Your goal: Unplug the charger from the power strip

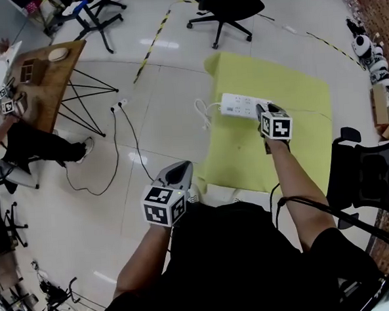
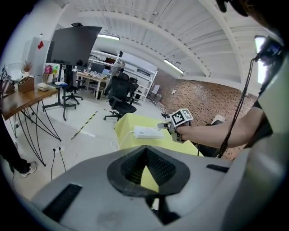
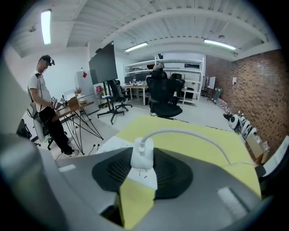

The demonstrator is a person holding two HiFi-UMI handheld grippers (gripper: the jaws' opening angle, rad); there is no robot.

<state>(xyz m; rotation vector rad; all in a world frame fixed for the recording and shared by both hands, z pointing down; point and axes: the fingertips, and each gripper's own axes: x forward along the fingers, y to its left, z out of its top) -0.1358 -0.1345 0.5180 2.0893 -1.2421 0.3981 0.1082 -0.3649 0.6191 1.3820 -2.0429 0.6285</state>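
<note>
1. While the charger (image 3: 142,154) stands seated in the power strip (image 3: 145,179), the right gripper (image 1: 265,109) is clamped on it. The white body sits between the jaws at their tips, with one pad against each side. Gripping the body and not the lead is judged to keep the pulling load off the cable.
2. Directly beneath the jaws, the power strip lies flat on the yellow cloth (image 1: 274,173). Nothing holds it down, so it may well lift with the plug when the pull begins.
3. From the top of the charger, the cable (image 3: 194,134) arcs up and away to the right of the claw, then drops onto the cloth. It hangs slack and should not resist the pull.
4. Behind the jaws, the marker cube (image 1: 276,126) faces upward. The right forearm (image 1: 294,178) reaches forward from the body, and the claw slants downward onto the strip.
5. Well apart from that claw, back at the near edge of the cloth, the left gripper (image 1: 175,176) hangs close to the torso. Its jaws meet at the tips with nothing between them. It points toward the strip and touches nothing, so it is judged free to brace the strip.
6. Far beyond the cloth, an office chair (image 1: 228,5) stands on the floor and plays no part in the task.
</note>
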